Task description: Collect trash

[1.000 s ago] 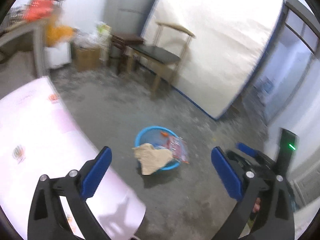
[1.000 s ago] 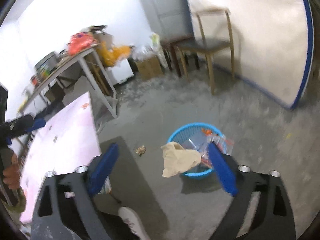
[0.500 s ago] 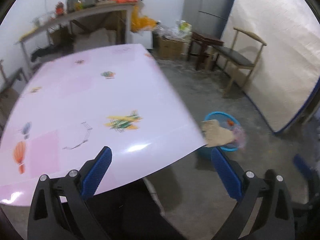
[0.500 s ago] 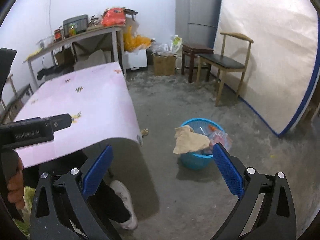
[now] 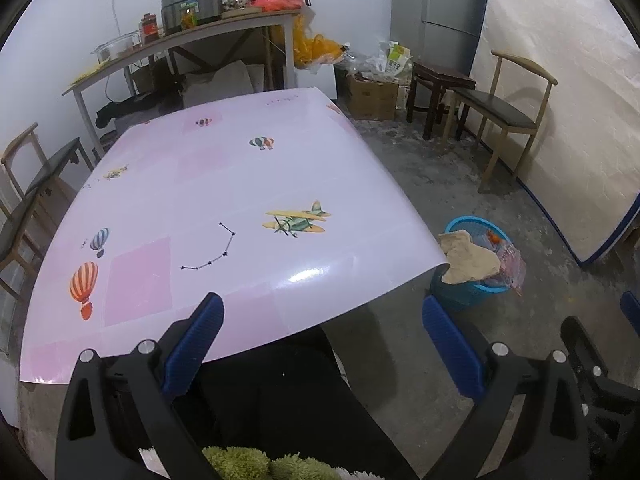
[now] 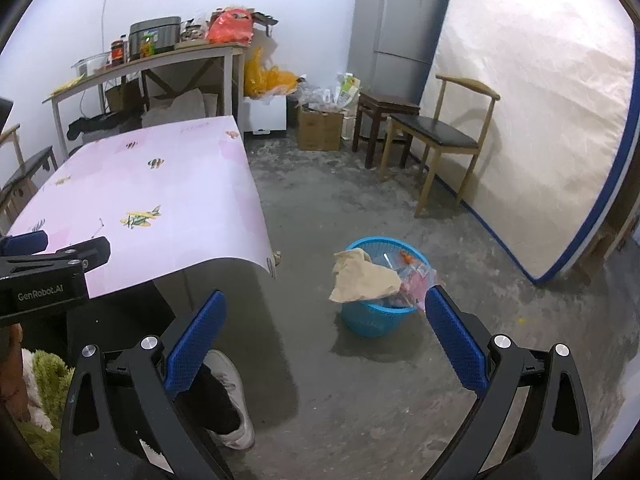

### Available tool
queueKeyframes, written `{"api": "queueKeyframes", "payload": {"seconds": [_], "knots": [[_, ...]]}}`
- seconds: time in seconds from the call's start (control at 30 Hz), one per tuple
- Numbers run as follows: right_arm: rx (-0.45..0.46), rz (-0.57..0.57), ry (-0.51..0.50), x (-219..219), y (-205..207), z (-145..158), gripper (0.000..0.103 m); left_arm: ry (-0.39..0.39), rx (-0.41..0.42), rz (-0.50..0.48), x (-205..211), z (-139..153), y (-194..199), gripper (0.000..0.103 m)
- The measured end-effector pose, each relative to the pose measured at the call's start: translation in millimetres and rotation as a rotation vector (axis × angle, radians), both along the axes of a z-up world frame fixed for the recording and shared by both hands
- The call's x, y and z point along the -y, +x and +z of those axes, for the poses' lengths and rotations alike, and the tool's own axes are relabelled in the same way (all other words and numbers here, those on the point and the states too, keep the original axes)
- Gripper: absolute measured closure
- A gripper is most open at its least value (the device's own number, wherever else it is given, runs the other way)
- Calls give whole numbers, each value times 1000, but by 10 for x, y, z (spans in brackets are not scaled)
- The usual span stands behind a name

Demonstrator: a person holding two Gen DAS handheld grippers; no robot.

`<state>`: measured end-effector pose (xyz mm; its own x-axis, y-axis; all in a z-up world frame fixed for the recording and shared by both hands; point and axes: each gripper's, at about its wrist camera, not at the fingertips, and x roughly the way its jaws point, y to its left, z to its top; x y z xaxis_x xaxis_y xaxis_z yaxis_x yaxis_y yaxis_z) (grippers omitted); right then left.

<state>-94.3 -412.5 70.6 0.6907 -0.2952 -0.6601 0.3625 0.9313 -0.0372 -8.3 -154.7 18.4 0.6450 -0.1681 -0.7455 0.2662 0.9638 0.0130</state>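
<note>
**A:** Item one, the room: a rough concrete floor (image 6: 360, 400) was recorded, with a pink-covered table (image 5: 224, 208) at nine o'clock in the right wrist view and a mattress (image 6: 540, 128) propped on the wall at two o'clock. Was the trash located?

**B:** Entered as follows. A blue basket (image 6: 372, 320) was noted on the floor, just beyond the table's corner, near the centre of the right wrist view. A crumpled tan paper (image 6: 360, 276) was draped over its near rim, half out; clear plastic wrappers (image 6: 416, 276) were lodged beside it. One small scrap (image 6: 276, 257) was seen on the floor under the table corner, apart from the basket.

**A:** Item two, the tools?

**B:** The left gripper (image 5: 320, 344) was logged with jaws spread wide, nothing between them, held over the table edge. The right gripper (image 6: 320, 340) was likewise wide and empty, aimed at the basket.

**A:** Recommended handling?

**B:** The tabletop was found bare, so the floor scrap was judged the likely remainder. It would best be approached low from the open side, the table leg being avoided, and pinched lightly. The overhanging paper was judged liable to slide out and would be better pushed down inside.
</note>
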Motion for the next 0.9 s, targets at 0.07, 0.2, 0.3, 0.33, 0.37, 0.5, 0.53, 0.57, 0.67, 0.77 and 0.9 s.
{"api": "queueKeyframes", "payload": {"seconds": [0.07,0.2,0.3,0.33,0.37,0.5,0.53,0.57,0.67,0.77,0.9], "knots": [[-3,-1,9,-1,-1,-13,7,1,0,5,0,11,-2,6],[-7,11,4,-74,-5,-28,7,15,-7,10,12,6,3,6],[-8,17,3,-113,-16,-37,7,23,-12,5,17,-4,6,6],[-8,17,5,-118,-19,-39,7,25,-12,4,20,-3,5,6],[-9,16,6,-118,-25,-42,7,25,-11,5,22,-1,2,6],[-10,6,10,-100,-37,-44,7,24,-13,9,17,-2,10,6],[-10,3,10,-97,-39,-43,7,24,-15,11,13,-4,15,6],[-10,0,11,-86,-32,-41,7,24,-18,13,12,-8,22,6],[-12,-5,12,-76,-36,-46,7,24,-25,19,6,-16,31,6],[-15,-5,9,-78,-29,-48,7,30,-34,19,8,-28,41,6],[-13,-4,7,-81,-26,-46,7,30,-41,22,3,-39,46,6]]}}
